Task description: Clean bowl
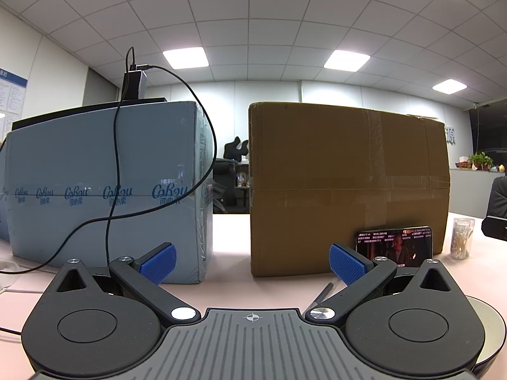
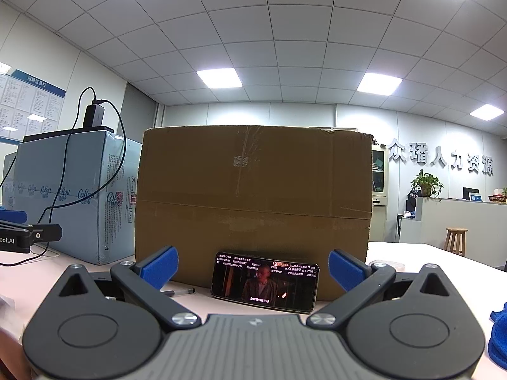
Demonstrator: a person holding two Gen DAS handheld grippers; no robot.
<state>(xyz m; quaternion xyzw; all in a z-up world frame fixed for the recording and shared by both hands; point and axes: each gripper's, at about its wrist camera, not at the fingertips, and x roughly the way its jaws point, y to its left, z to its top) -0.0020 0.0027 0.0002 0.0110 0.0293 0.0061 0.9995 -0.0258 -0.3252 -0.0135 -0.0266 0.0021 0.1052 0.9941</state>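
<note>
The bowl [image 1: 492,326] is showing only as a pale curved rim at the lower right edge of the left wrist view, sitting on the pink table [image 1: 231,231] just beside and partly under the left gripper [image 1: 252,262]. It is probably rigid, smooth and moderately light, so it is likely to slip under the pads; taking hold at the rim is advisable. A blue cloth [image 2: 499,338], soft and easily pinched, is lying at the right edge of the right wrist view. The left gripper is standing wide open, holding and touching nothing. The right gripper [image 2: 253,267] is likewise spread wide and empty, pointing at a phone [image 2: 264,281] leaning against a cardboard box [image 2: 253,202].
</note>
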